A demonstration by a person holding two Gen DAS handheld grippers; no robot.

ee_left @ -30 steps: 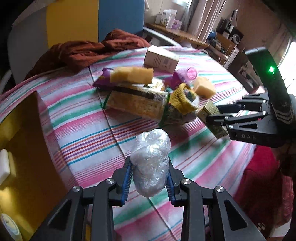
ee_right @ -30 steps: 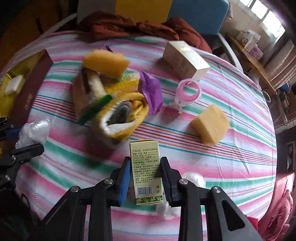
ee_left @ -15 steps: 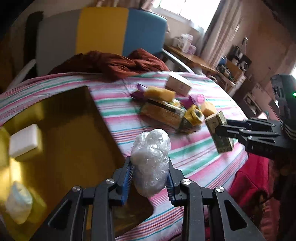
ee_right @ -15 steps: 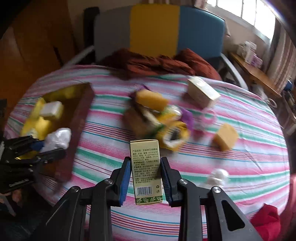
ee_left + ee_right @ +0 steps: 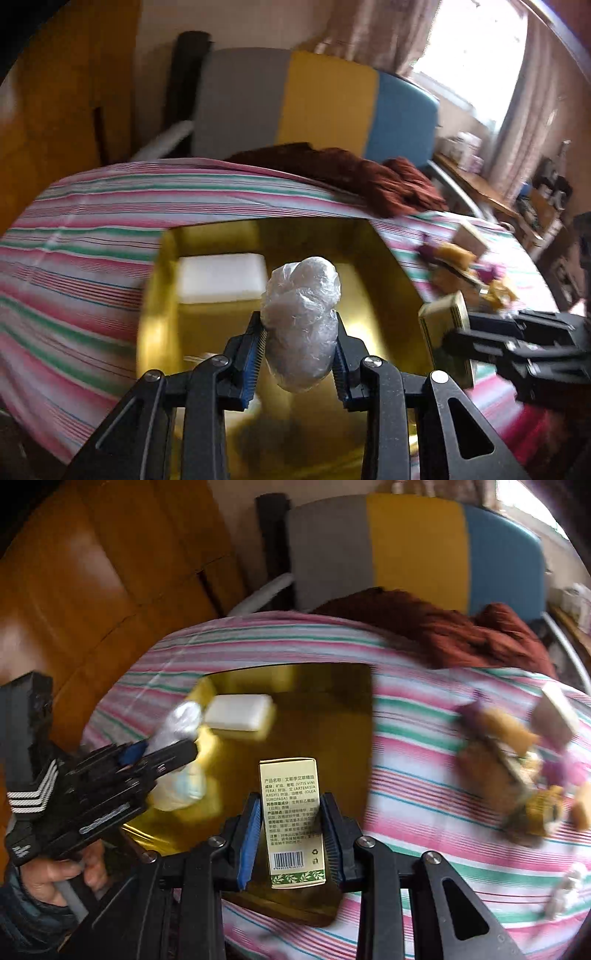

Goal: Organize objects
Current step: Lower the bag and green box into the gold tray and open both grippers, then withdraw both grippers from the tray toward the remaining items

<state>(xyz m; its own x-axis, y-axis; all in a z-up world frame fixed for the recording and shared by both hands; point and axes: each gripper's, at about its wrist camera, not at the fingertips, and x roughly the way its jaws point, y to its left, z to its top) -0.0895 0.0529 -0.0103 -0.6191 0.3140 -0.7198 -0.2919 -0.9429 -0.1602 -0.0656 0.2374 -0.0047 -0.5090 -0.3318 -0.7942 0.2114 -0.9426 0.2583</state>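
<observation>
Plastic bundle point(image 5: 300, 321), pinched in your left gripper point(image 5: 298, 354), hangs directly over the gold box point(image 5: 384, 266); your right gripper point(image 5: 291, 834), clamping the carton point(image 5: 291, 816), hovers over its near edge

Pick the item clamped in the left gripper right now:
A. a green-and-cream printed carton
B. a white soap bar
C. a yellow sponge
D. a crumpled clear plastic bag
D. In the left wrist view the left gripper is shut on the crumpled clear plastic bag, held over the gold box; the printed carton sits in the right gripper instead.
</observation>
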